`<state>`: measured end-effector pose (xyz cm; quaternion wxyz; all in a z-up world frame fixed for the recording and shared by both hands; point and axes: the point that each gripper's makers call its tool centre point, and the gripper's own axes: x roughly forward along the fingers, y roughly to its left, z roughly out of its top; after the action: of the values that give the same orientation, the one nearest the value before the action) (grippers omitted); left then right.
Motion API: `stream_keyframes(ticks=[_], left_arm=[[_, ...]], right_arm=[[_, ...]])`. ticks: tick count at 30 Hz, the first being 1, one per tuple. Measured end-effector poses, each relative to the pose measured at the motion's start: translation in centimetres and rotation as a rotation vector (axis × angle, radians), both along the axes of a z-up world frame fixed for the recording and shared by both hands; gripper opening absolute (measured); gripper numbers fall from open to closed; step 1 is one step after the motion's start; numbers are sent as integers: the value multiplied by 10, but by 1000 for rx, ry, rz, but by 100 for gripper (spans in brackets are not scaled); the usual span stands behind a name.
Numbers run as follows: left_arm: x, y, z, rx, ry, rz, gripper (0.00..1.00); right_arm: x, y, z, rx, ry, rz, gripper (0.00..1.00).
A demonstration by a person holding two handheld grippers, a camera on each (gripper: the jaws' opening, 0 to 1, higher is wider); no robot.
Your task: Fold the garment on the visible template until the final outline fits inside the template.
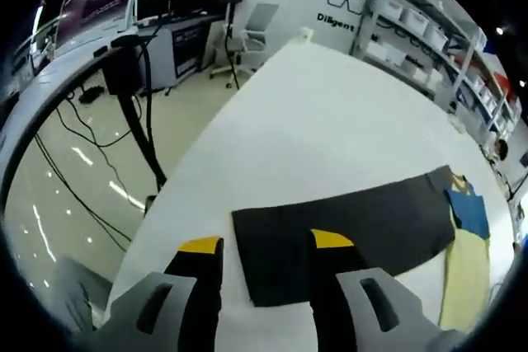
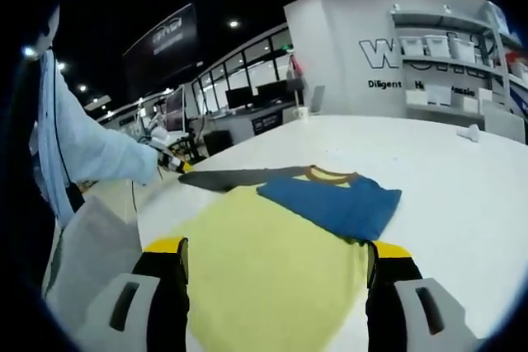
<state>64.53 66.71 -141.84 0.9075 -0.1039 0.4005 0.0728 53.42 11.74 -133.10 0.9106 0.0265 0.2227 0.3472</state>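
While both grippers hover low over a wide white counter [image 1: 330, 113], each has its jaws spread apart and grips nothing. From the left gripper view, the left gripper [image 1: 266, 245] has black jaws with yellow tips; its right jaw lies over a dark grey rectangular template [image 1: 363, 228], and its left jaw is over bare counter just beside the template's short edge. The template lies flat near the counter's near edge, running away toward the right. At its far end lies the garment [image 1: 466, 261], pale yellow with a blue part [image 1: 472, 210] next to the template.

From the right gripper view, the right gripper [image 2: 276, 249] hangs over the garment [image 2: 264, 269], one jaw over each side of the yellow cloth, which spreads flat between them. The blue part [image 2: 334, 199], with a tan neckband, lies folded over the yellow on the far side. The template [image 2: 239, 176] shows as a dark strip beyond the garment, touching it. At the template's far end the left gripper [image 2: 175, 164] is held by a person in a light blue sleeve [image 2: 91, 150]. Beyond the counter are shelves [image 1: 429, 30] with white bins and an office chair [image 1: 252, 35].
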Motion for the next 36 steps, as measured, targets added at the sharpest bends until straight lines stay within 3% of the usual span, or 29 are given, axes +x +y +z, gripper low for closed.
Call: stream_keyframes(ticks=[4,21,23,28,34,36], left_arm=[[2,2,-5,-8,17,18,37],[10,5,-11,156,39,-57,21],[8,7,-11,174,54,-78,7],[7,4,-10,158,55,-109,3],[9,4,8,73,-20,-52,2],[8,5,17,77,-30,-61,1]], right_arm=[[1,1,-1,-3,4,-2,87],[10,7,2,16,4,1,85],[10,6,2,18,2,1,85],[9,4,1,18,6,-3,85],[8,4,1,17,6,2,84],[7,6,1,20,5,5,84]])
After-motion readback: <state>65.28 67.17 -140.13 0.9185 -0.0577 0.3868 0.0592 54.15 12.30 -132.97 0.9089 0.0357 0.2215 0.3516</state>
